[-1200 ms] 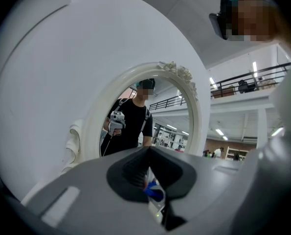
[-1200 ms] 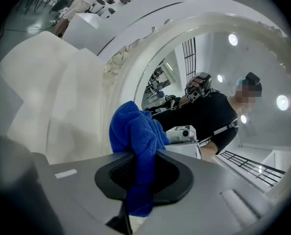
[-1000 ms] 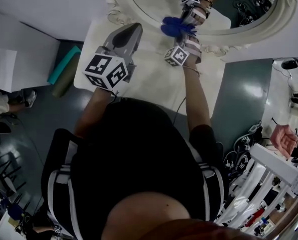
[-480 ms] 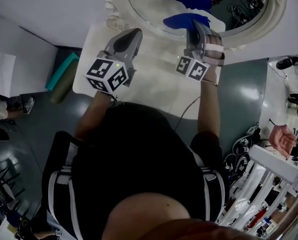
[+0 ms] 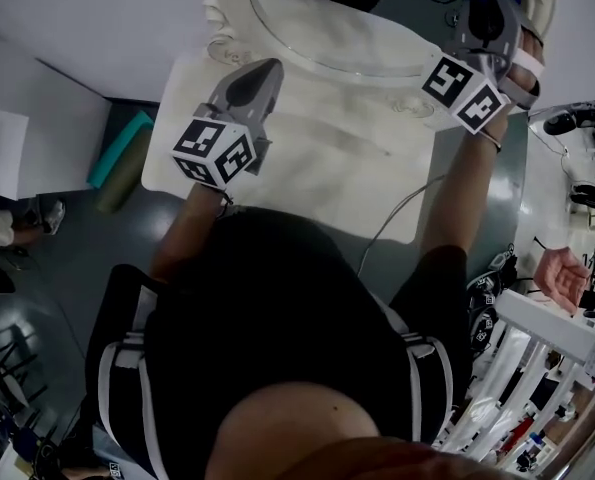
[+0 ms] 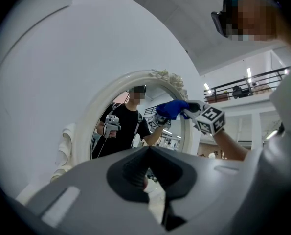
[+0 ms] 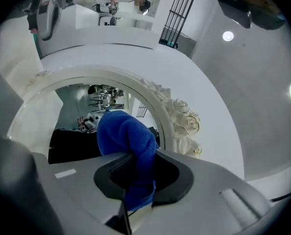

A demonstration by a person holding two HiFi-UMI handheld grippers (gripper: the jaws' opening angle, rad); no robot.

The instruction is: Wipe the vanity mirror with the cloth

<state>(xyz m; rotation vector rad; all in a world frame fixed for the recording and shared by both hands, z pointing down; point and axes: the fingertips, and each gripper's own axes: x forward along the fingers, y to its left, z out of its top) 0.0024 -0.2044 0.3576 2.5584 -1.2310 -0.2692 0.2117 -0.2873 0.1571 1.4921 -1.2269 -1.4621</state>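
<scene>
Mirror: an oval vanity mirror [image 5: 317, 28] is stood upright at the back of the table, its smooth glass [image 7: 77, 106] reflecting the person and the room

Frame: the glass is ringed by a white moulded frame [image 5: 227, 18], smooth along most of its band and carved into rose-like scrolls [image 7: 182, 121] at one part

Cloth: a bright blue cloth [image 7: 128, 141] of nubby, towel-like weave is bunched into a rounded wad; it is seen high against the glass, close to the frame's inner edge on the right [image 6: 172, 109], and appears to be touching the glass

Right gripper: the right gripper [image 7: 131, 177] is raised to the mirror [image 5: 482, 3]; its grey plastic jaws are clamped on a fold of the cloth, with the wad bulging out past the dark ribbed pads

Left gripper: the left gripper [image 6: 147, 151] is held low over the table [image 5: 262, 68], well apart from the cloth; its jaws are brought together with only a thin seam between them, and nothing is held

Table: a white, flat rectangular top [image 5: 307, 178] is seen under both grippers, matte and plain
</scene>
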